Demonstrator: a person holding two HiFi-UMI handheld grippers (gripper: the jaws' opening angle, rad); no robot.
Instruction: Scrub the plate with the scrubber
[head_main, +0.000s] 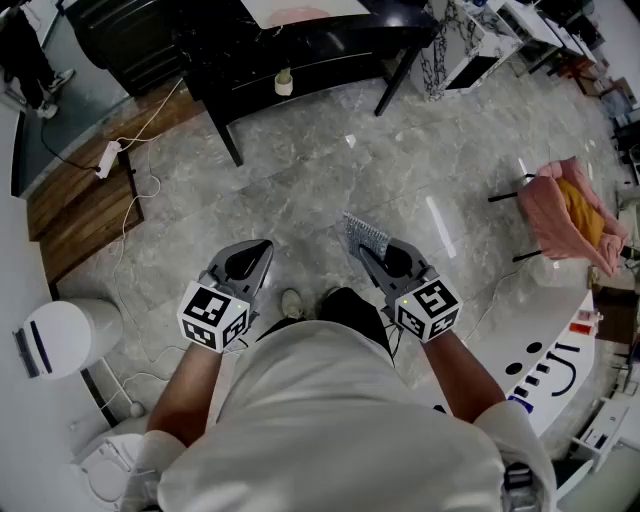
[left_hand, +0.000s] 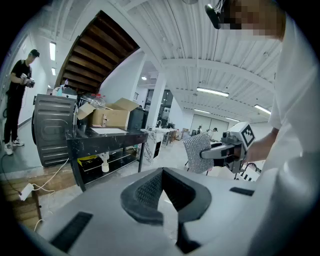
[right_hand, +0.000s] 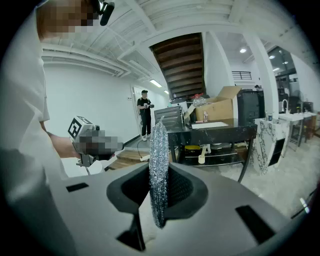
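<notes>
Both grippers are held side by side over the marble floor, pointing slightly downward. My right gripper (head_main: 368, 252) is shut on a silvery mesh scrubber (head_main: 365, 236). In the right gripper view the scrubber (right_hand: 159, 167) stands edge-on and upright between the pads, sticking out well past the tips of that gripper (right_hand: 159, 192). My left gripper (head_main: 260, 252) is shut with nothing in it; in its own view this gripper (left_hand: 162, 176) has its jaws together, and the scrubber (left_hand: 198, 151) shows off to the right. No plate is visible in any view.
A black table (head_main: 300, 55) stands ahead, with a cardboard box (left_hand: 112, 115) on it and a grey appliance (left_hand: 52, 129) beside it. A person (left_hand: 17, 100) stands at the far left. A pink cloth (head_main: 575, 215), a white counter (head_main: 560, 370), a white bin (head_main: 60, 335) and floor cables (head_main: 130, 150) surround me.
</notes>
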